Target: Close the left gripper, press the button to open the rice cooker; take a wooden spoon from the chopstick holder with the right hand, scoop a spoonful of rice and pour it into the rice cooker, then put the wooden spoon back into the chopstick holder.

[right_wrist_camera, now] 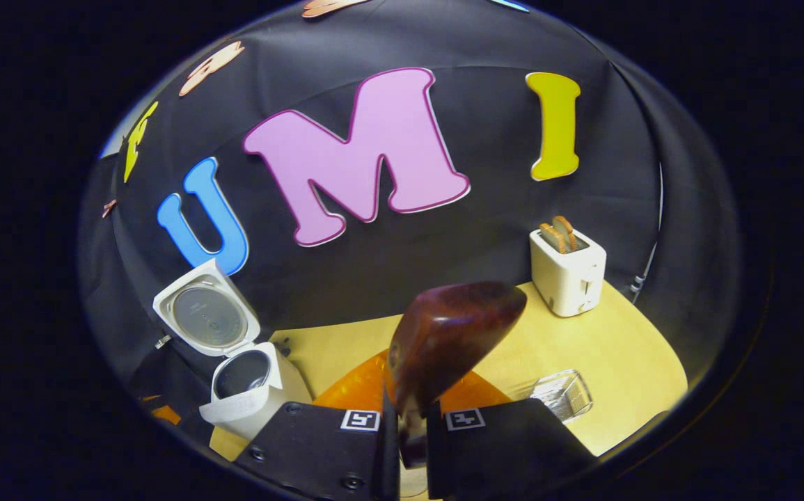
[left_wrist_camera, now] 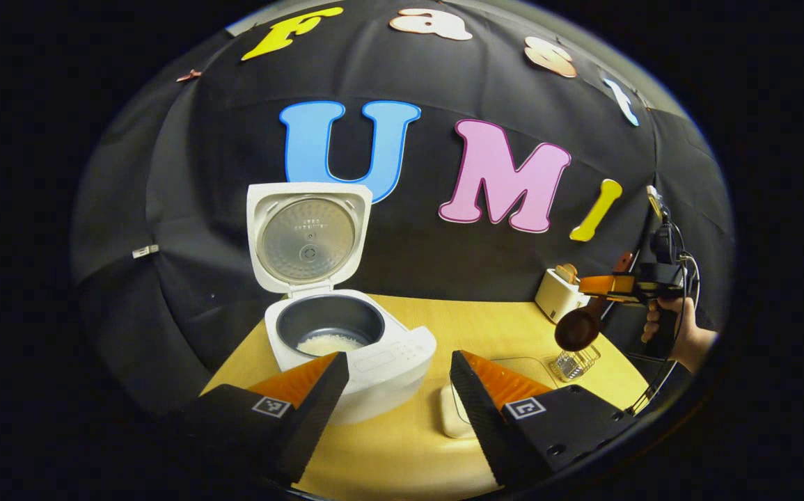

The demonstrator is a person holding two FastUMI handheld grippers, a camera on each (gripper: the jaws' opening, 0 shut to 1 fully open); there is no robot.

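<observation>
Right now the right gripper [right_wrist_camera: 405, 424] is clamped on the wooden spoon [right_wrist_camera: 447, 341] above the wire chopstick holder [left_wrist_camera: 574, 362], left gripper [left_wrist_camera: 399, 379] agape and empty by the open rice cooker [left_wrist_camera: 346, 334]; lower the spoon plumb into the holder before release.

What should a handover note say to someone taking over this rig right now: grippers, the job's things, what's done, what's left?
Left gripper: open, holding nothing, low in front of the rice cooker.
Right gripper: shut on the wooden spoon, held in the air above the wire holder at the table's right side.
Rice cooker: lid up, some rice in the inner pot.
Toaster stands at the back right, not part of the job.
Done: lid opened, spoon taken.
Left: whether this rice came from the scoop cannot be told; scoop and pour if not, then return the spoon to the holder.
</observation>
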